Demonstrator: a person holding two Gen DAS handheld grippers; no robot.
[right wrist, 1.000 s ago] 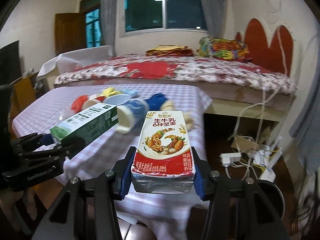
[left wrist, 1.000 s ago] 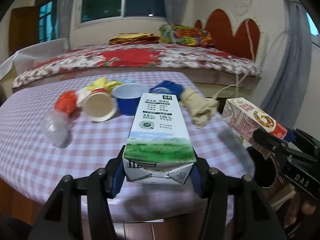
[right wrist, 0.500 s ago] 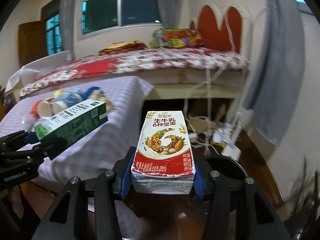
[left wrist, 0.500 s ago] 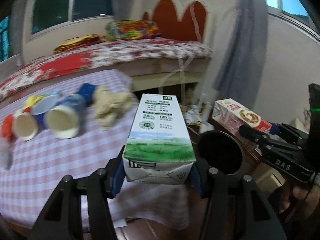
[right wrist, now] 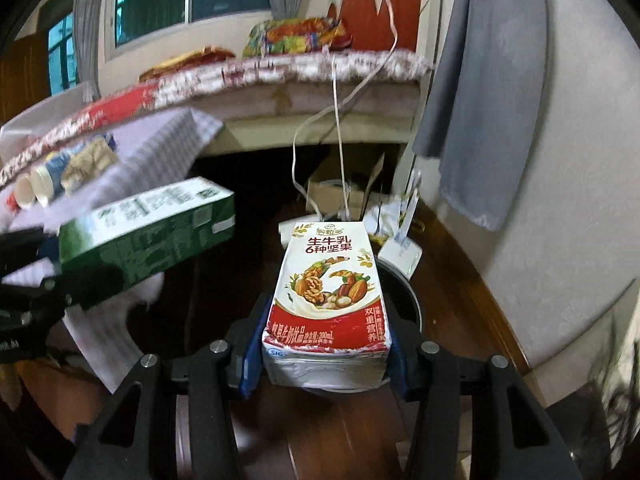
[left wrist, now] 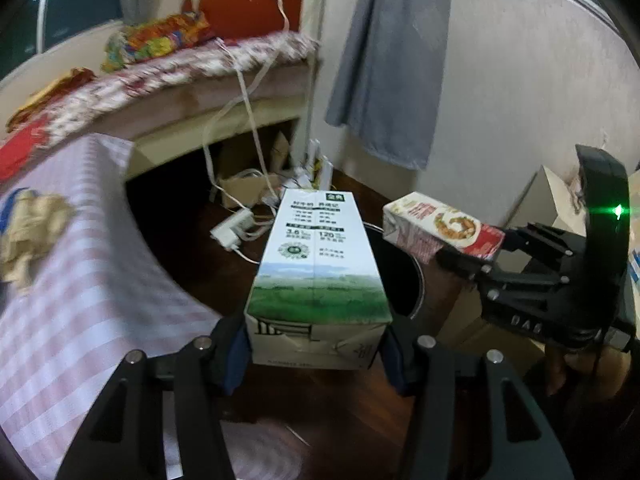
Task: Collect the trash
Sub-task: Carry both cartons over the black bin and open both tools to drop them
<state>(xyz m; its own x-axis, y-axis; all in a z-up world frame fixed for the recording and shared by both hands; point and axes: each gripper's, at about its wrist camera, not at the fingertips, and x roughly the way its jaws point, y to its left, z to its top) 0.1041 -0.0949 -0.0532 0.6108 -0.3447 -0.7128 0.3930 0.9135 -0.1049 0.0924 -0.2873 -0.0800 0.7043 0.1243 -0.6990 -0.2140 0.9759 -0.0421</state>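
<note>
My left gripper (left wrist: 316,350) is shut on a green and white milk carton (left wrist: 318,264) and holds it over the dark round bin (left wrist: 404,276) on the floor. The same carton shows at the left of the right wrist view (right wrist: 148,232). My right gripper (right wrist: 324,356) is shut on a red and white nut milk carton (right wrist: 330,296), also above the bin's rim (right wrist: 412,308). That carton shows at the right of the left wrist view (left wrist: 440,230), just right of the green one.
The table with a checked cloth (left wrist: 72,280) is to the left and carries paper cups (right wrist: 34,190) and crumpled tissue (left wrist: 32,224). Behind are a bed (right wrist: 280,76), hanging cables (left wrist: 248,120), a power strip (left wrist: 232,230), cardboard boxes (right wrist: 344,188) and a grey curtain (left wrist: 392,60).
Both grippers have swung right, away from the table, with their cartons. They now hang over the bin on the floor.
</note>
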